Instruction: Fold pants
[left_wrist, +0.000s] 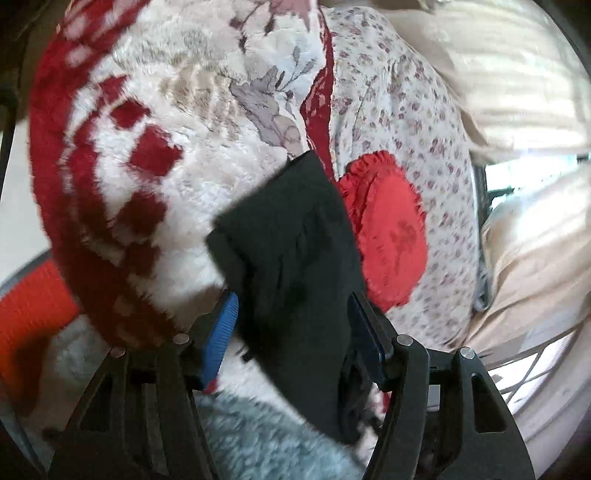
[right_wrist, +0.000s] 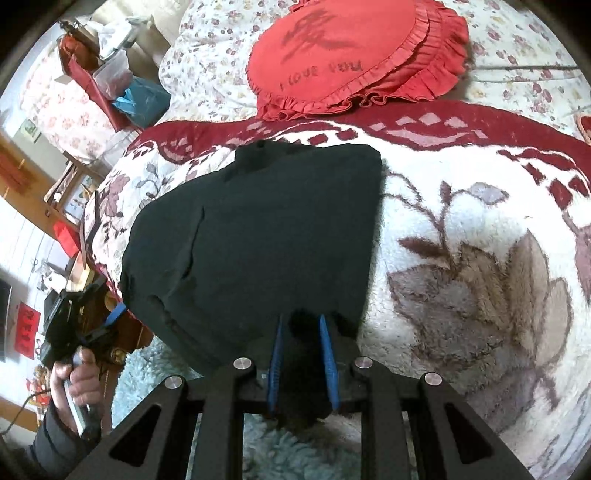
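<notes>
The dark pants (right_wrist: 258, 236) lie folded into a compact block on the red and white fleece blanket (right_wrist: 461, 229). My right gripper (right_wrist: 303, 325) is shut on the near edge of the pants, dark cloth bunched between its blue pads. In the left wrist view the pants (left_wrist: 291, 251) run up between the fingers of my left gripper (left_wrist: 291, 306), whose blue pads (left_wrist: 221, 332) stand wide apart and do not pinch the cloth. The left gripper also shows in the right wrist view (right_wrist: 110, 321), at the pants' left edge.
A red heart-shaped ruffled cushion (right_wrist: 351, 55) lies beyond the pants on a floral quilt (right_wrist: 207, 66). A pale blue fluffy rug (right_wrist: 280, 446) lies under my grippers. Boxes and bags (right_wrist: 122, 88) stand at the far left. A cream pillow (left_wrist: 528, 251) lies at the right.
</notes>
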